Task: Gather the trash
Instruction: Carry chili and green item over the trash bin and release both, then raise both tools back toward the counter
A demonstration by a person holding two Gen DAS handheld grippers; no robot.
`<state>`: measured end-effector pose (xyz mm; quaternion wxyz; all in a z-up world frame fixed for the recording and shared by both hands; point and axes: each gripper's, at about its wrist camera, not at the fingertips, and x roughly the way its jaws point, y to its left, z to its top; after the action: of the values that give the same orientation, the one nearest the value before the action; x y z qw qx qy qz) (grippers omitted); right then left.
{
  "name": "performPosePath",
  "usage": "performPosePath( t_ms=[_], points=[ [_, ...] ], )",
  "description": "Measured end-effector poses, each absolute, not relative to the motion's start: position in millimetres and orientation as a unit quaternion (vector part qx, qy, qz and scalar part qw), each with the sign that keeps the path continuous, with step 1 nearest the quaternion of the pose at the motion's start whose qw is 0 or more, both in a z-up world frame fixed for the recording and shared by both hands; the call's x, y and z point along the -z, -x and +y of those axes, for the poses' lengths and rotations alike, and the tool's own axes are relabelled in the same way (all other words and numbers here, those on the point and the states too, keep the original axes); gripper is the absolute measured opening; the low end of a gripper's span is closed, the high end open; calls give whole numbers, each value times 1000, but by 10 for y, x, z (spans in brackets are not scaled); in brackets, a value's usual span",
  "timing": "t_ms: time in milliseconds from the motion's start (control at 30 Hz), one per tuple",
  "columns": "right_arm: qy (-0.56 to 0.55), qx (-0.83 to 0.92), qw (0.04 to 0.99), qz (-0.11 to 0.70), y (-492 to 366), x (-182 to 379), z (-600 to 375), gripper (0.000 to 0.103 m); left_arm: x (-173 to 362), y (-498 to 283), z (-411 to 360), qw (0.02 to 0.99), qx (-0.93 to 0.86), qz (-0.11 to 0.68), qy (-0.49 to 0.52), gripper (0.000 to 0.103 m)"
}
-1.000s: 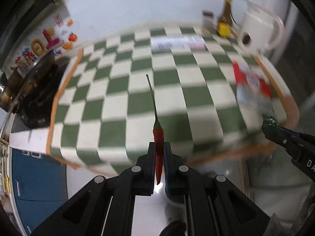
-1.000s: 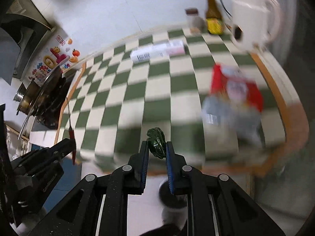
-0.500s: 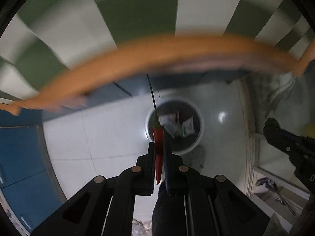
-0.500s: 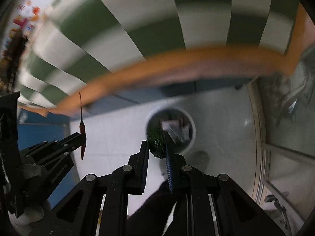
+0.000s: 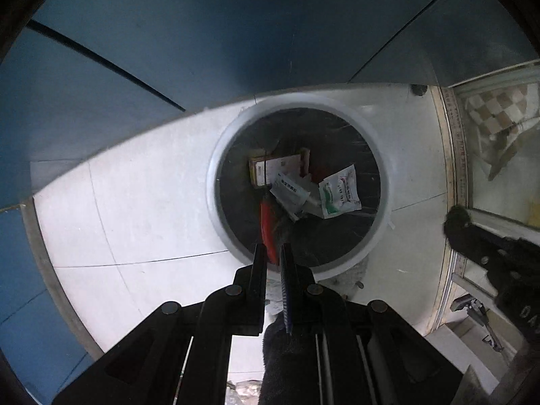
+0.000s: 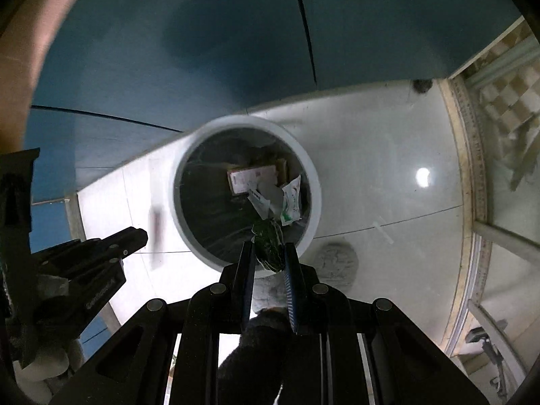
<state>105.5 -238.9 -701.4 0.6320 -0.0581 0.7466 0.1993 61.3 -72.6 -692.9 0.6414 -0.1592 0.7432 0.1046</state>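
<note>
My left gripper (image 5: 272, 251) is shut on a red chili pepper (image 5: 267, 227) that points down over the near rim of a white round trash bin (image 5: 216, 155). The bin has a dark liner and holds a small carton (image 5: 275, 167) and white packets (image 5: 339, 192). My right gripper (image 6: 269, 251) is shut on a crumpled dark green scrap (image 6: 268, 244), held above the near rim of the same bin (image 6: 314, 182). In the left wrist view the right gripper (image 5: 455, 219) shows at the right edge. In the right wrist view the left gripper (image 6: 141, 234) shows at the left, its chili blurred.
The bin stands on a pale tiled floor (image 5: 141, 202) against blue cabinet fronts (image 5: 202, 33). A grey smudge (image 6: 337, 260) marks the floor right of the bin. A door sill (image 6: 469, 168) and chequered cloth (image 6: 509, 101) lie at the right.
Both grippers have dropped from above the chequered table to just over the floor bin, which now looks much larger. Each keeps its hold, the left on the chili, the right on the green scrap.
</note>
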Motion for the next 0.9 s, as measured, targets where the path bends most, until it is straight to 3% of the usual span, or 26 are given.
performPosePath(
  t_ms=[167, 300, 333, 367, 400, 433, 467, 500, 600, 667, 900],
  points=[
    [44, -207, 615, 759, -1060, 7257, -2360, 19, 6961, -572, -678, 643, -112, 735, 184, 13],
    [45, -207, 610, 764, -1056, 7272, -2352, 24, 6910, -535, -560, 642, -132, 731, 188, 64],
    [48, -204, 610, 764, -1053, 7256, -2349, 30, 6888, -529, -552, 644, -139, 729, 183, 66],
    [48, -203, 612, 763, -1051, 7226, -2360, 46, 6867, -517, -540, 646, -143, 728, 181, 69],
    [50, -202, 615, 760, -1048, 7184, -2363, 56, 6842, -500, -517, 646, -147, 727, 181, 77],
    [54, -201, 619, 757, -1054, 7138, -2366, 59, 6815, -482, -500, 646, -151, 726, 182, 84],
    [62, -199, 623, 754, -1054, 7095, -2365, 64, 6772, -457, -480, 646, -158, 725, 179, 99],
    [70, -195, 629, 749, -1059, 7049, -2370, 72, 6734, -437, -462, 647, -163, 724, 175, 103],
    [99, -181, 645, 735, -1060, 6901, -2376, 94, 6576, -366, -419, 652, -178, 717, 168, 103],
    [120, -173, 656, 725, -1036, 6771, -2375, 103, 6447, -313, -394, 656, -186, 712, 166, 103],
    [144, -170, 668, 710, -898, 6179, -2422, 103, 5829, -121, -424, 665, -204, 699, 166, 103]
  ],
)
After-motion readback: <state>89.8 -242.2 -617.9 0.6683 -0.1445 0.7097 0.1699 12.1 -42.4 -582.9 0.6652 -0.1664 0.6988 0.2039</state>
